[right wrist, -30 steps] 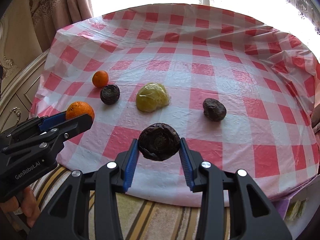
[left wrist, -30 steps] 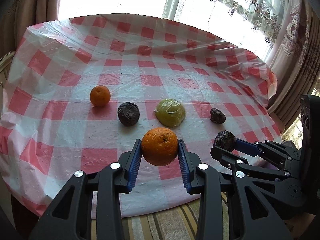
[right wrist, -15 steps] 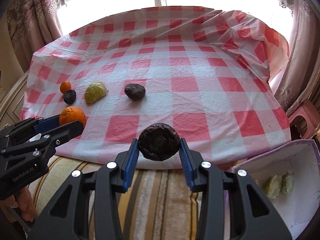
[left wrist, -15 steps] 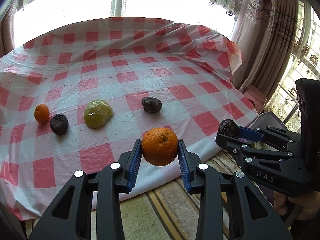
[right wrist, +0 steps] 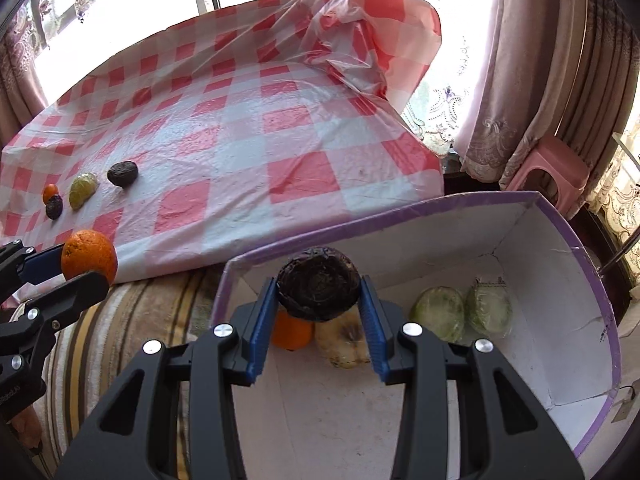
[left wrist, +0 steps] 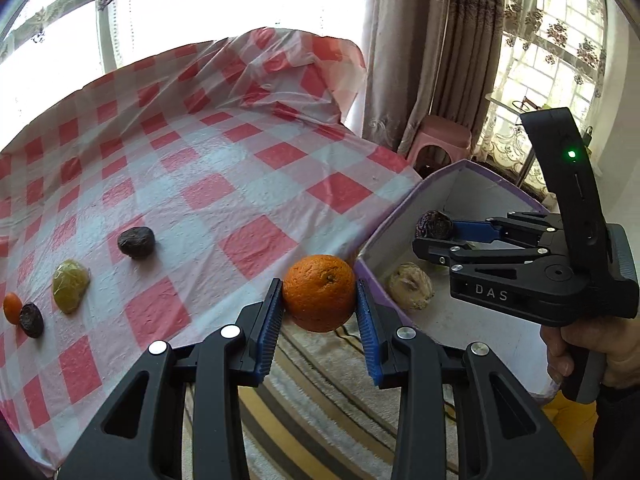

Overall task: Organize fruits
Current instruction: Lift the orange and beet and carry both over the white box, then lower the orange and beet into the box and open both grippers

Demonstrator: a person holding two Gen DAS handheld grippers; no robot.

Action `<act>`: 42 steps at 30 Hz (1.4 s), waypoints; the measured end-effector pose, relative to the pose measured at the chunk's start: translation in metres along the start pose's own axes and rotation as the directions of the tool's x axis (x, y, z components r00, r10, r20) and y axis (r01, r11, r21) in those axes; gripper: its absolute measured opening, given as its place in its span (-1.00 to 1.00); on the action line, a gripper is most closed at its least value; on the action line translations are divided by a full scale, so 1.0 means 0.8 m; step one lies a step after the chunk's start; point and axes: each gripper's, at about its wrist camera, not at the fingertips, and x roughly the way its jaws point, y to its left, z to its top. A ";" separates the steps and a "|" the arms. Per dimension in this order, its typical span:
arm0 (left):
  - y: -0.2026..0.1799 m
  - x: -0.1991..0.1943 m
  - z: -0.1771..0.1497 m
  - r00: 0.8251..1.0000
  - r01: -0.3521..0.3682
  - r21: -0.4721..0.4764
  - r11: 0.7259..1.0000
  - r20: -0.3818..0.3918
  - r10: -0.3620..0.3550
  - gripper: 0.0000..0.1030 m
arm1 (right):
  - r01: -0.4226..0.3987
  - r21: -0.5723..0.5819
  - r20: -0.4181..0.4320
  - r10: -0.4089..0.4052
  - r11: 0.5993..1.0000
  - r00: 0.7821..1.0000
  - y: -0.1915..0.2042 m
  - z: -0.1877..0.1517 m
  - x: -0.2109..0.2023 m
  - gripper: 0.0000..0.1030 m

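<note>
Beside the table, over the box: both grippers tip downward, each with a fruit clamped between its blue pads.
Left gripper [left wrist: 320,312]: pinching an orange [left wrist: 319,292] by its sides, held in the air above the striped rug [left wrist: 304,412], just short of the box's near corner.
Right gripper [right wrist: 319,312]: pinching a dark wrinkled fruit [right wrist: 319,285], held over the inside of the box, above the fruit lying there.
Right hand [left wrist: 588,348]: wrapped around the black handle at the lower right of the left view; fingers curl around the grip and the tool reaches leftward over the box.
Left hand: only a bit of finger shows at the lower left edge of the right view.
Box [right wrist: 400,216]: white inside with a purple rim, open at the top, standing just beside the table's edge.
Inside the box: a small orange fruit [right wrist: 292,334], a pale yellowish fruit [right wrist: 344,346] touching it, and two wrapped green halves [right wrist: 464,312] side by side by the far wall.
Table [left wrist: 224,184]: covered in a red-and-white checked plastic cloth.
On the table: a dark fruit [left wrist: 136,242] alone, then a wrapped yellow-green piece [left wrist: 70,286], another dark fruit [left wrist: 31,320] and a little tangerine [left wrist: 12,308] close together at the left end.
Background: a pink stool [right wrist: 548,172] by the curtains [left wrist: 404,52].
</note>
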 end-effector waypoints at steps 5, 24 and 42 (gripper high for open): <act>-0.045 0.019 0.009 0.999 0.043 0.103 0.994 -0.020 -0.041 -0.35 | 0.074 -0.001 -0.048 -0.074 0.997 0.996 -0.029 -0.009 0.010 -0.20; -0.173 0.108 -0.032 0.978 0.049 0.621 0.783 -0.190 0.090 -0.35 | 0.122 -0.090 -0.302 -0.144 0.988 0.942 -0.061 -0.034 0.087 -0.20; -0.161 0.162 -0.025 0.918 0.109 0.566 0.817 -0.373 0.136 -0.34 | 0.062 -0.389 -0.372 -0.219 0.919 0.902 -0.037 -0.021 0.151 -0.20</act>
